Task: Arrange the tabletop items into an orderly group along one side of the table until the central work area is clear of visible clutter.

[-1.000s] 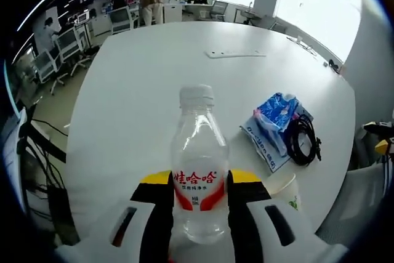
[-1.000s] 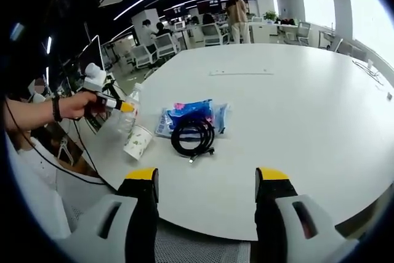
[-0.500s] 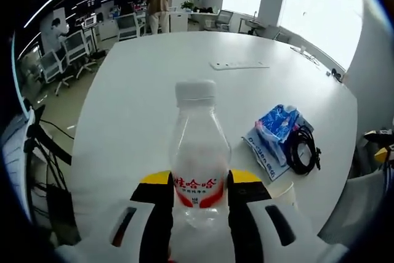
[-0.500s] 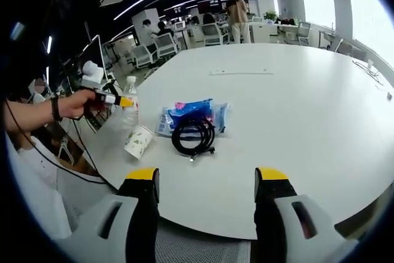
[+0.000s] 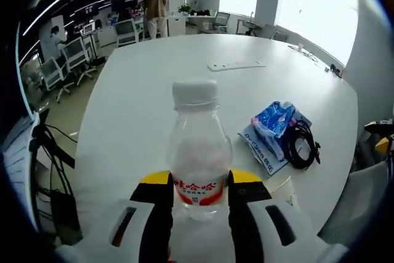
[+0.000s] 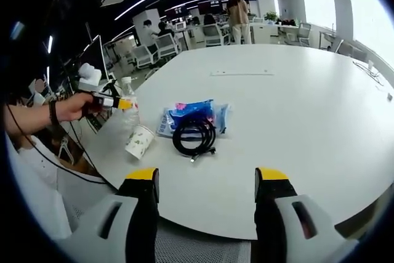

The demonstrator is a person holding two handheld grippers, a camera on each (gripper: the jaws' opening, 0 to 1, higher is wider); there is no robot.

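My left gripper [image 5: 198, 184] is shut on a clear water bottle [image 5: 198, 143] with a white cap and a red label, held upright above the near table edge. From the right gripper view, a person's hand holds that left gripper [image 6: 118, 103] and the bottle [image 6: 125, 115] at the table's left edge. A paper cup [image 6: 138, 141] stands just beside it. A blue packet [image 6: 191, 113] lies on a flat white pack, with a coiled black cable [image 6: 194, 135] against it. My right gripper [image 6: 206, 194] is open over the near edge, with nothing between its jaws.
A white power strip [image 6: 240, 73] lies flat further along the round white table [image 6: 308, 121]. From the left gripper view the cup [image 5: 284, 192], blue packet [image 5: 275, 121] and cable [image 5: 301, 146] sit to the right. Office chairs and people stand beyond the table.
The left gripper has risen a little with the bottle in it, so the cap stands higher against the table. The right gripper has not moved.
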